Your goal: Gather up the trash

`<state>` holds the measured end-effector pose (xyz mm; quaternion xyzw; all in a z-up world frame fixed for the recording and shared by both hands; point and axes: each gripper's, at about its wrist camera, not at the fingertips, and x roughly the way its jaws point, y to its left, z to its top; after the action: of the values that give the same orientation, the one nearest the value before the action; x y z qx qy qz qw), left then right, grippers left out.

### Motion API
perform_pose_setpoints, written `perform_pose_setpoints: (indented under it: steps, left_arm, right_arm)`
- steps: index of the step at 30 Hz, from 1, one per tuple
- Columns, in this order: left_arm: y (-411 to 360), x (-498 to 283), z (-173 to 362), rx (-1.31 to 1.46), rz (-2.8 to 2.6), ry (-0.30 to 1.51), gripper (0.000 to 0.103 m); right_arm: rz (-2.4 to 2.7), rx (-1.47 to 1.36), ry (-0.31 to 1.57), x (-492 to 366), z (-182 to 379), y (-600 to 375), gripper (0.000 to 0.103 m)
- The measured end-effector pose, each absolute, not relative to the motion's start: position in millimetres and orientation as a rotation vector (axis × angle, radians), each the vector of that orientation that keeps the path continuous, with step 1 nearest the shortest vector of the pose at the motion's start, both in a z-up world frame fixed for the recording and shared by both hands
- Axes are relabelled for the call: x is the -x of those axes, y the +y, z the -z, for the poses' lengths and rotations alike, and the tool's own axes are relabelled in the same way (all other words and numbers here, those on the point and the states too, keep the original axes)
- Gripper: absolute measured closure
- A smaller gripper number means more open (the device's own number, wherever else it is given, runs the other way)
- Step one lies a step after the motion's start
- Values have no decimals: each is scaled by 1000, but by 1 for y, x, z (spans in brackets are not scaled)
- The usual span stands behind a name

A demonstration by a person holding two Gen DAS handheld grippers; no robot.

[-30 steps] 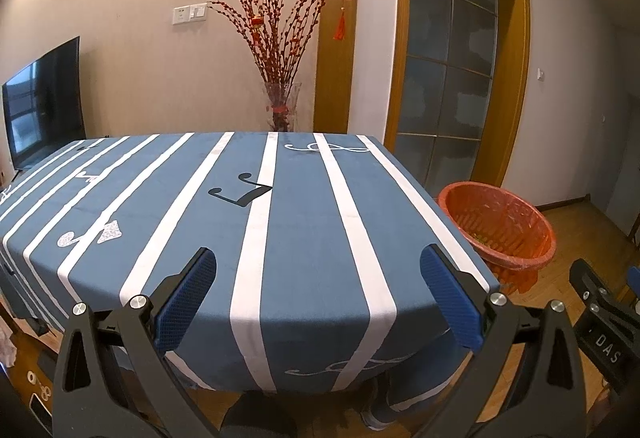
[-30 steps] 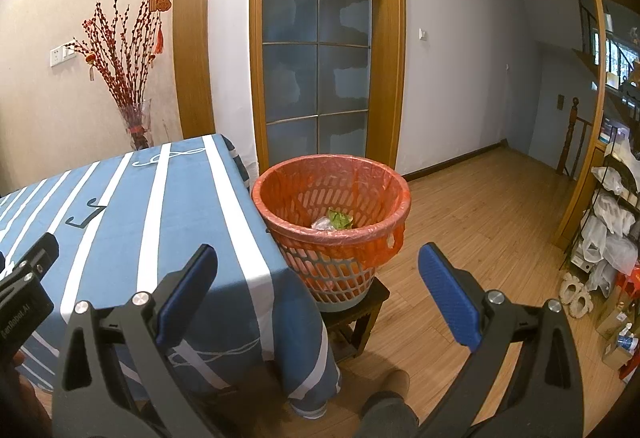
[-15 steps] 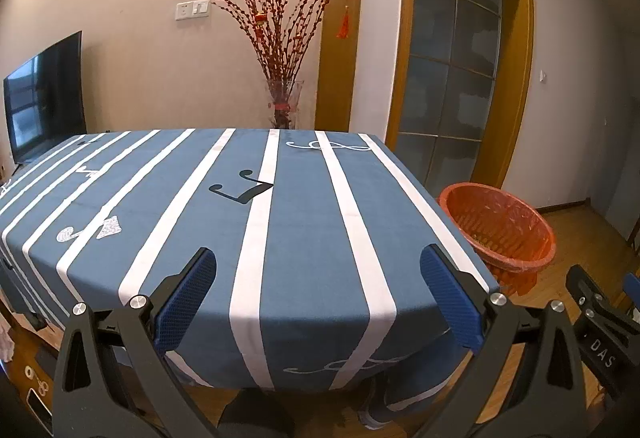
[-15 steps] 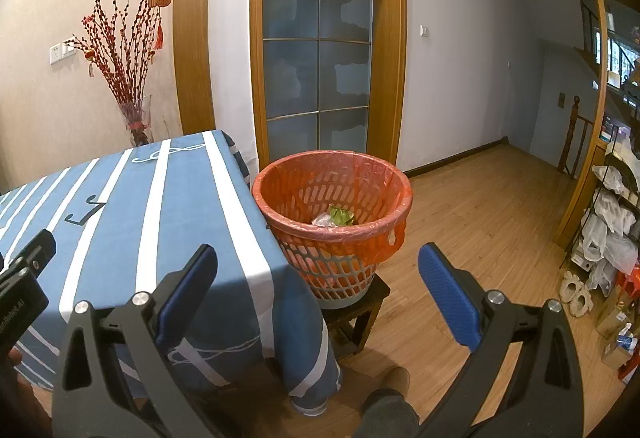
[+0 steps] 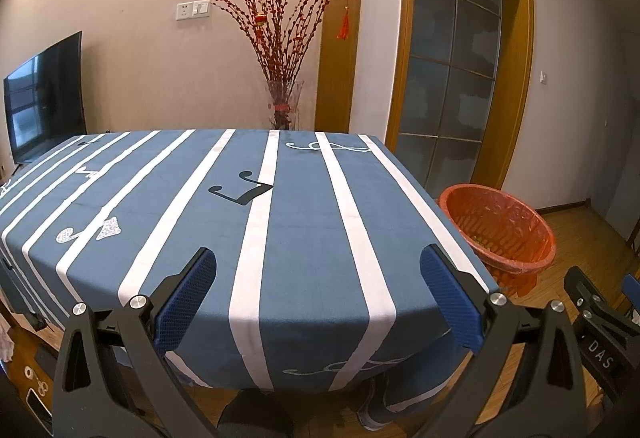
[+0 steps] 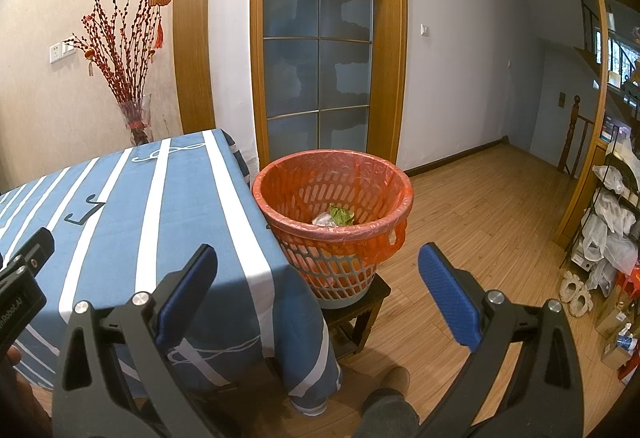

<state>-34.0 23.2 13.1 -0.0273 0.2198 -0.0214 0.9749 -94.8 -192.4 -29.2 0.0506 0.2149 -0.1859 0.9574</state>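
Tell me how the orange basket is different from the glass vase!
The basket is wide, orange and full of holes; the vase is narrow, clear glass. The basket sits on a low stool beside the table; the vase stands behind the table by the wall. The basket holds trash; the vase holds red branches. Both stand upright and open at the top.

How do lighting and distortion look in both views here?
Left wrist view: warm light, dark vignette corners, fisheye bows the table edge and door frame; sharp throughout. Right wrist view: cooler daylight, a shadow band across the table's near end, basket in focus.
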Motion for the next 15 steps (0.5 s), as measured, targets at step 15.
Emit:
perform_pose_setpoints:
  steps: [15]
  left_arm:
    - [22, 34, -13, 54, 43, 447, 3]
  right_arm:
    - [377, -105, 438, 95, 33, -192, 4]
